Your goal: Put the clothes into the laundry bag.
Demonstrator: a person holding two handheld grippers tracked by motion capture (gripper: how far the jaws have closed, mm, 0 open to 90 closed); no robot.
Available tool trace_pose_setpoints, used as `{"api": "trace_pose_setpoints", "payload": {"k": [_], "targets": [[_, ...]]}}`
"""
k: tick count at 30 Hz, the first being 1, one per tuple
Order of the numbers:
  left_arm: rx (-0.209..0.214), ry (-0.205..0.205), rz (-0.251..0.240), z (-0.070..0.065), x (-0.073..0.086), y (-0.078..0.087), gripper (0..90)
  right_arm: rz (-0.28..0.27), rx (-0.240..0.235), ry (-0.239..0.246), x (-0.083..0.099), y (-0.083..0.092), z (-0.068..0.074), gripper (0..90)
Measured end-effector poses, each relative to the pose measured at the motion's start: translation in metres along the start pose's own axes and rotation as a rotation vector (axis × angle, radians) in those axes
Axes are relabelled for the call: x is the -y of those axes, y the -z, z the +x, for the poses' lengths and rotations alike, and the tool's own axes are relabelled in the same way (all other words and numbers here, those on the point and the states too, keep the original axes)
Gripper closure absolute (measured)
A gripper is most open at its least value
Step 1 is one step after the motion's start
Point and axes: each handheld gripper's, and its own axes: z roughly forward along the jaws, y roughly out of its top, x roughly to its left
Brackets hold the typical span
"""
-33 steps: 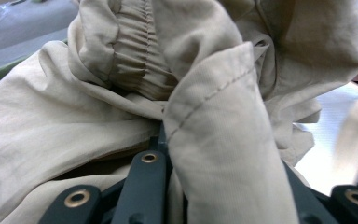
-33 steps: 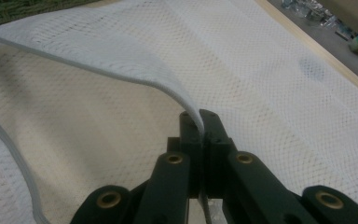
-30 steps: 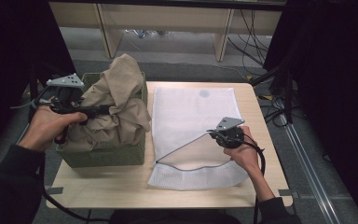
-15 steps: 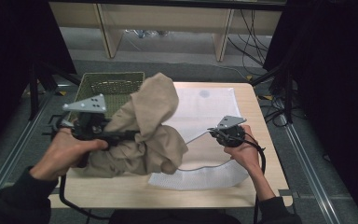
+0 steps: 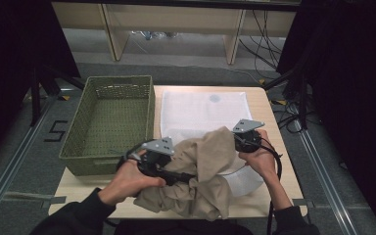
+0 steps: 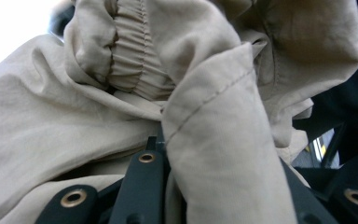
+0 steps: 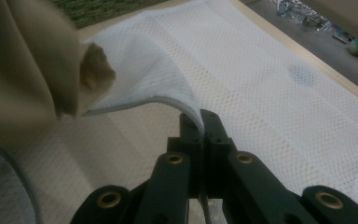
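Your left claw [image 5: 188, 177] pinches the garment [image 5: 206, 172] at the bag [image 5: 203, 110] mouth; your right claw [image 7: 200, 122], pressed together on the bag's edge, lifts it. Stuffing remains.

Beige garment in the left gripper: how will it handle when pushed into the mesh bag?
Probably floppy: the beige garment sags in folds around the left gripper. Likely bunches rather than slides. The mesh bag looks limp too; its edge droops from the right gripper.

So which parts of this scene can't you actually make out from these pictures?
- High view: the tan garment covers the left gripper jaw tips and the near edge of the white mesh bag.
- Left gripper view: folds hide the table, so what kind of garment it is stays unclear.
- Right gripper view: the garment is blurred at the left edge; the right gripper pinches the bag's rim, whose inside stays hidden.
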Motion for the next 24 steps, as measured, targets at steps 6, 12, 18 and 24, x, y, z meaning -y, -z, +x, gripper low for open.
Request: {"api": "trace_pose_setpoints", "payload": {"k": [6,12,18,24], "targets": [[0.021,0.026,0.085,0.018,0.019,-0.067,74.1,-0.022,0.007,-0.028,0.001,0.007,-0.005,89.9],[-0.002,0.116,0.069,0.041,0.022,-0.084,74.0,-0.038,0.000,-0.010,-0.004,0.012,-0.004,89.9],[-0.128,0.127,0.059,0.050,0.015,-0.066,74.0,-0.062,-0.005,0.012,-0.011,0.019,0.000,89.9],[-0.222,0.096,0.062,0.052,0.003,-0.046,73.8,-0.079,-0.011,0.017,-0.019,0.025,0.006,90.0]]}}
